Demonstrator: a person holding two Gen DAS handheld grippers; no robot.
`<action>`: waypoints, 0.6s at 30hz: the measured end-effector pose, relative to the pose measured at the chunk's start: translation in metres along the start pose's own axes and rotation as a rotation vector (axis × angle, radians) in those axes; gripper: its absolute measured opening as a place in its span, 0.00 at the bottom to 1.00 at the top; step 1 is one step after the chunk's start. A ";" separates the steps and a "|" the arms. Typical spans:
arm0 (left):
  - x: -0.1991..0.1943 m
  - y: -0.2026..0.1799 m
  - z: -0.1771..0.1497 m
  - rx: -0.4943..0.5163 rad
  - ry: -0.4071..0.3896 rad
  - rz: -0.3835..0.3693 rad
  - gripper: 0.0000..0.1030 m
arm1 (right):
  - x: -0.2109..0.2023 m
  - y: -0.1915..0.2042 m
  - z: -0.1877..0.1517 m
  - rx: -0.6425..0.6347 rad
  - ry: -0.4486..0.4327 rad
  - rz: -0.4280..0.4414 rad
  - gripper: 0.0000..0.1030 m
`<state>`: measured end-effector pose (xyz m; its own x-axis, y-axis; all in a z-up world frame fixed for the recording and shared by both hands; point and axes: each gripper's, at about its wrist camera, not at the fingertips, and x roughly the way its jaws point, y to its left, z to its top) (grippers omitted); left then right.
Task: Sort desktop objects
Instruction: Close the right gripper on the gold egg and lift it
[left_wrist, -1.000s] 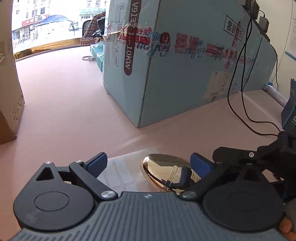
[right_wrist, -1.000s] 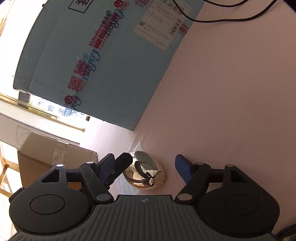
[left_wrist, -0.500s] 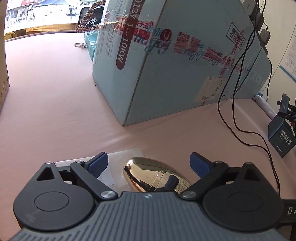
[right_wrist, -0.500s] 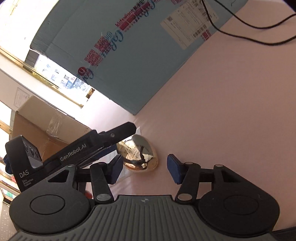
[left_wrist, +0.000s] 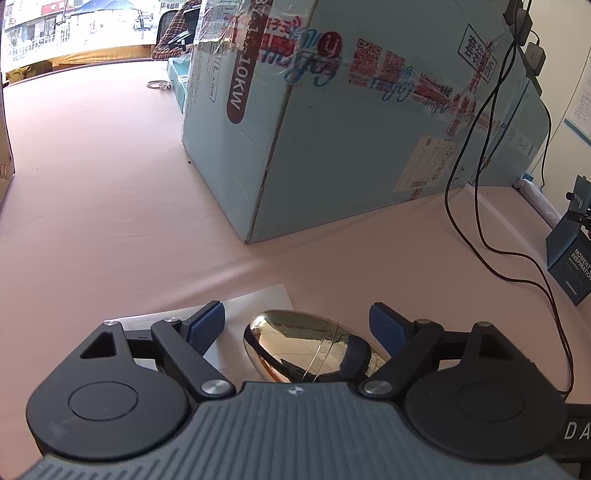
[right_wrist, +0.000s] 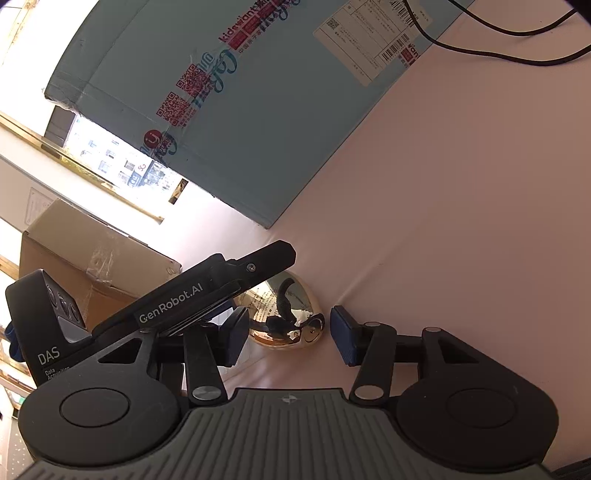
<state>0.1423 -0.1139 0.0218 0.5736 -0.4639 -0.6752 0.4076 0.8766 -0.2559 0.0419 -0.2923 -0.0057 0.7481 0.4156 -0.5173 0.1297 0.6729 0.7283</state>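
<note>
Between tool pads (left_wrist: 207, 326), glossy golden ovoid (left_wrist: 306, 345).

The gold egg-shaped object's (left_wrist: 295, 343) near end is hidden behind the left hand-held gripper (left_wrist: 295, 326).

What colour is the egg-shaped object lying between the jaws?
Shiny gold, mirror-like egg-shaped object; clearest in the left wrist view.

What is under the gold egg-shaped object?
A white paper sheet on the pink table lies under the gold egg-shaped object's left part; whether it reaches further underneath is hidden.
</note>
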 end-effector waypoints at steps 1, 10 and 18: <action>-0.002 0.000 -0.001 0.009 -0.001 0.003 0.69 | 0.000 0.001 -0.001 -0.007 -0.004 -0.002 0.44; -0.006 0.000 -0.003 0.021 -0.013 0.001 0.58 | 0.001 0.001 -0.004 -0.041 -0.016 -0.002 0.37; -0.005 -0.002 -0.003 0.024 -0.016 0.006 0.58 | 0.000 0.002 -0.006 -0.048 -0.022 0.002 0.36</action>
<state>0.1361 -0.1125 0.0237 0.5873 -0.4609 -0.6653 0.4209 0.8760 -0.2354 0.0386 -0.2875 -0.0068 0.7628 0.4035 -0.5053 0.0971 0.7011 0.7064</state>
